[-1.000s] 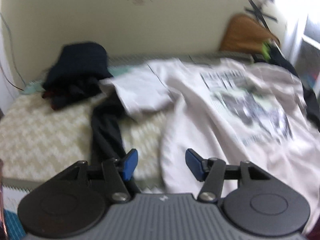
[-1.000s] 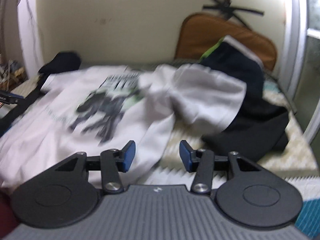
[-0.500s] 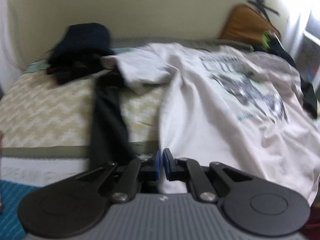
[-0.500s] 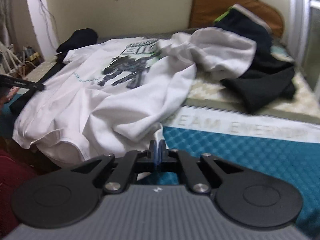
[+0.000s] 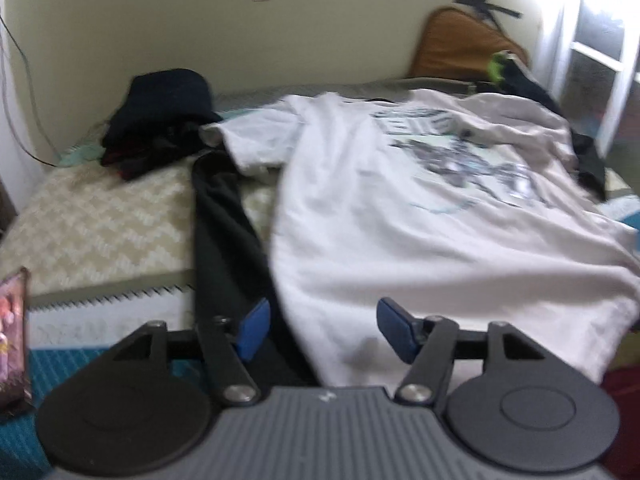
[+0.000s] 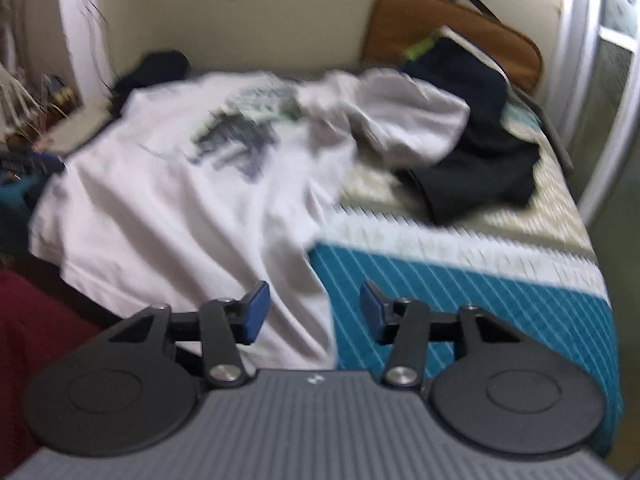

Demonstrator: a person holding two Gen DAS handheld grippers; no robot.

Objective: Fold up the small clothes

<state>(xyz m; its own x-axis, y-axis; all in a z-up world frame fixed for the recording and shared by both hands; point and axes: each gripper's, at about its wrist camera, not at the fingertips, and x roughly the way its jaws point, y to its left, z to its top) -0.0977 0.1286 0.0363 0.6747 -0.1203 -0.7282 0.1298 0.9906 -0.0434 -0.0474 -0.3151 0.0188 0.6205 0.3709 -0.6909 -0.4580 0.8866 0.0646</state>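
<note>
A white T-shirt (image 5: 400, 216) with a dark printed graphic lies spread face up on the bed, its hem hanging over the front edge. It also shows in the right wrist view (image 6: 192, 200). My left gripper (image 5: 322, 330) is open at the hem's left corner, with cloth between the jaws but not pinched. My right gripper (image 6: 312, 312) is open at the hem's right corner, the same way. One sleeve (image 6: 404, 120) lies rumpled at the right.
A long black garment (image 5: 224, 232) runs down the bed beside the shirt. A dark clothes pile (image 5: 160, 120) sits at the back left. Black clothes (image 6: 480, 160) lie at the right. The mattress has a teal side (image 6: 460, 304). A brown cushion (image 6: 452, 28) leans on the wall.
Both grippers were shut on the shirt's hem half a second ago and have opened. The hem now hangs over the bed's front edge.
</note>
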